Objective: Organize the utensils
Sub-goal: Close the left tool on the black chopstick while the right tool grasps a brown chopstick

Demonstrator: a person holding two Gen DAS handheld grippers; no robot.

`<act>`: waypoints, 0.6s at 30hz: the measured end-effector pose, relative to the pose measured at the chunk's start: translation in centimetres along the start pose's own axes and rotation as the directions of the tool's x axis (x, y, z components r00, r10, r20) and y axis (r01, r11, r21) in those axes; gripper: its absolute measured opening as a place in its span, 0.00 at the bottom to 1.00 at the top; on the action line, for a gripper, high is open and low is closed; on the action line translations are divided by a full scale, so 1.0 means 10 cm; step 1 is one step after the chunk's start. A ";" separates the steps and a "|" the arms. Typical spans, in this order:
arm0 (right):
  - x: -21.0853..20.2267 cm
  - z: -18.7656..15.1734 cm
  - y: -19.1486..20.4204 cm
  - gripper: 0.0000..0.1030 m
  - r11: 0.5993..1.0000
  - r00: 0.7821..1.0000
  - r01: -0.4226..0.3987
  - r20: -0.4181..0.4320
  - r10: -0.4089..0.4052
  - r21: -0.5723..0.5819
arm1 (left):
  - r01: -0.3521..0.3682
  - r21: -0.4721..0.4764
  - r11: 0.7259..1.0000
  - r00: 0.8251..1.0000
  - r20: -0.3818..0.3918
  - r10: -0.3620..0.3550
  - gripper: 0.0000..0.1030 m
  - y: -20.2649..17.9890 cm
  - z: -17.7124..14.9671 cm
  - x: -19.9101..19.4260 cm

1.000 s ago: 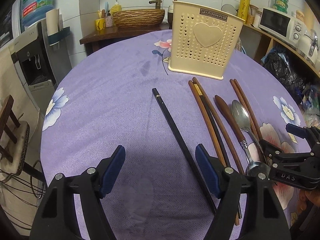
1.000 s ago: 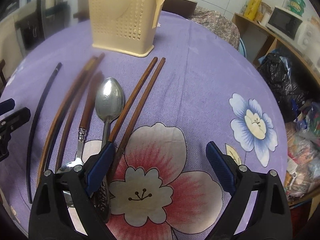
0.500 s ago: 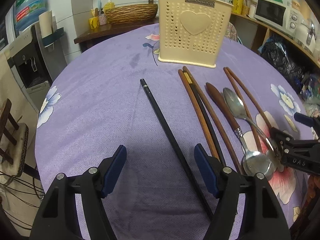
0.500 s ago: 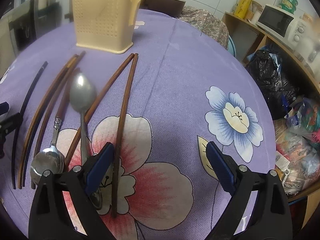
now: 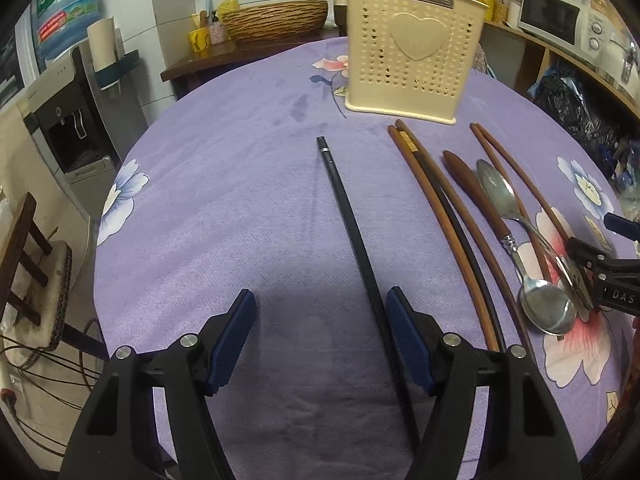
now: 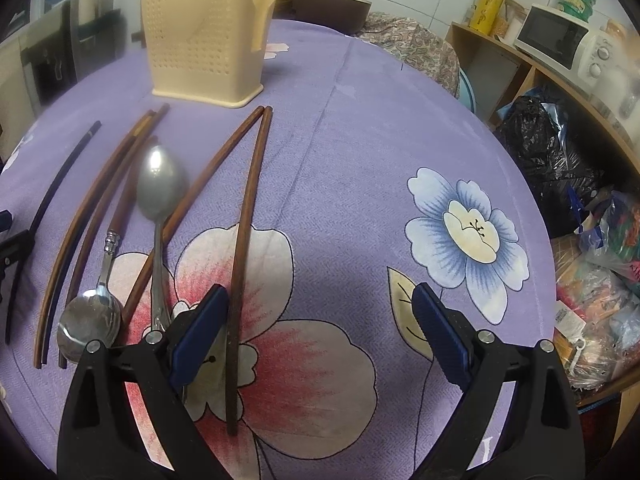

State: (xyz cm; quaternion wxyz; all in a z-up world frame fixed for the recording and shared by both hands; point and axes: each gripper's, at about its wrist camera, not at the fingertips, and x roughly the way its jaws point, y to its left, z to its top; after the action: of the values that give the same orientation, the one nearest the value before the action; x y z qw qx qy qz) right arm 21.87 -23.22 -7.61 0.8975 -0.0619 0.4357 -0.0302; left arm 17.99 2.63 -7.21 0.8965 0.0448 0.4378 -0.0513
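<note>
A cream perforated utensil holder [image 5: 412, 52] [image 6: 208, 40] stands at the far side of the purple flowered tablecloth [image 5: 240, 200]. My left gripper [image 5: 320, 320] is open low over the cloth. A black chopstick [image 5: 348, 216] lies between its fingers, close to the right pad [image 5: 404, 328]. To the right lie brown chopsticks [image 5: 432, 208], a wooden-handled spoon [image 5: 548, 312] and a steel spoon [image 5: 500, 192]. My right gripper [image 6: 320, 320] is open too. One brown chopstick [image 6: 242, 248] lies just inside its left pad [image 6: 200, 332], splayed from its pair [image 6: 200, 184].
A shelf with a microwave [image 6: 560, 40] and bags [image 6: 552, 152] stands off the table's right edge. A water dispenser [image 5: 68, 120] and a chair [image 5: 32, 264] are at the left. A wicker basket [image 5: 276, 20] sits on a counter behind the table.
The right gripper moved to the right off the steel spoon's handle. The near end of the rightmost brown chopstick swung right, away from its pair. The left gripper barely moved.
</note>
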 end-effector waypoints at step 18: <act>0.47 0.86 -0.08 0.49 0.954 0.958 -0.287 0.048 0.284 0.084 | 0.063 -0.037 0.997 0.998 -0.007 -0.063 0.51 0.05 0.73 0.36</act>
State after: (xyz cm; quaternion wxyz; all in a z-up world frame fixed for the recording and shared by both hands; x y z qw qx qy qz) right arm 31.54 -23.80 -5.87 0.9018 0.0417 0.4224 0.0814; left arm 25.95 2.02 -5.54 0.8933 0.0147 0.4435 -0.0713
